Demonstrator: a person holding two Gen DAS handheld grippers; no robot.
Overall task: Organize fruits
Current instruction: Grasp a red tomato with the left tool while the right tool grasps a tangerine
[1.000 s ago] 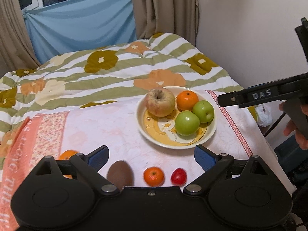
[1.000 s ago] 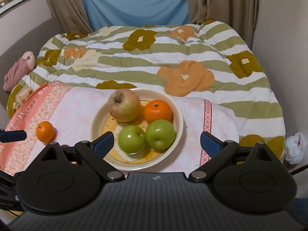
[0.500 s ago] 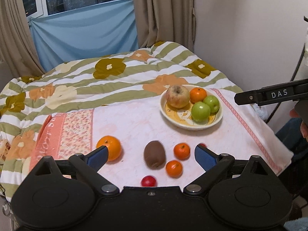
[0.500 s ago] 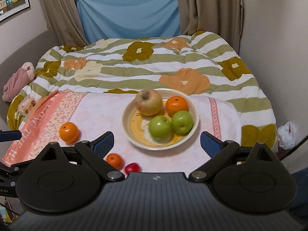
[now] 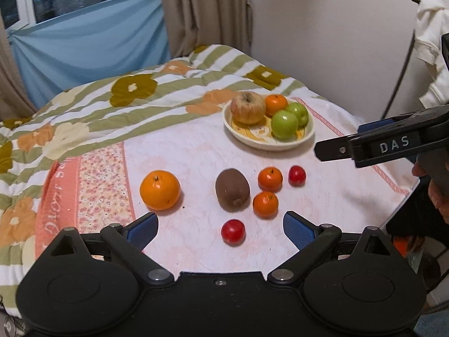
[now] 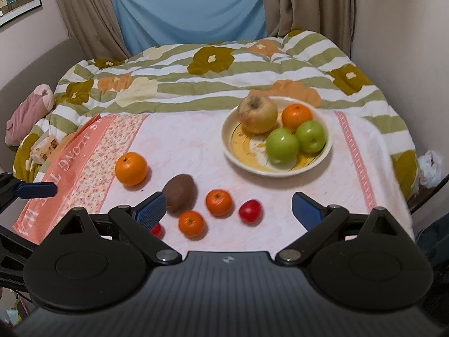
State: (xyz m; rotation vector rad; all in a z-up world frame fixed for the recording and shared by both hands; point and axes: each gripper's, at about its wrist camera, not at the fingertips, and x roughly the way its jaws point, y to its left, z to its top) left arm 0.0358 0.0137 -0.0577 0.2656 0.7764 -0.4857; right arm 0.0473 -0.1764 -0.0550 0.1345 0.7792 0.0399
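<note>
Hovering wide-jawed and empty, left gripper point(image 5: 220, 229) and right gripper point(image 6: 227, 207) face loose fruit; the nearest small red round fruit point(image 5: 233, 231) probably warrants a centred, gentle grasp before transfer to the cream ceramic plate point(image 5: 291, 144).

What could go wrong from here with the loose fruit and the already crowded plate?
1. The cream plate already holds a yellowish apple, an orange, and two green apples, so added fruit may roll off.
2. The brown kiwi and two small tangerines lie close together; grabbing one may nudge its neighbours.
3. The soft pink cloth on bedding may let round fruit roll.
</note>
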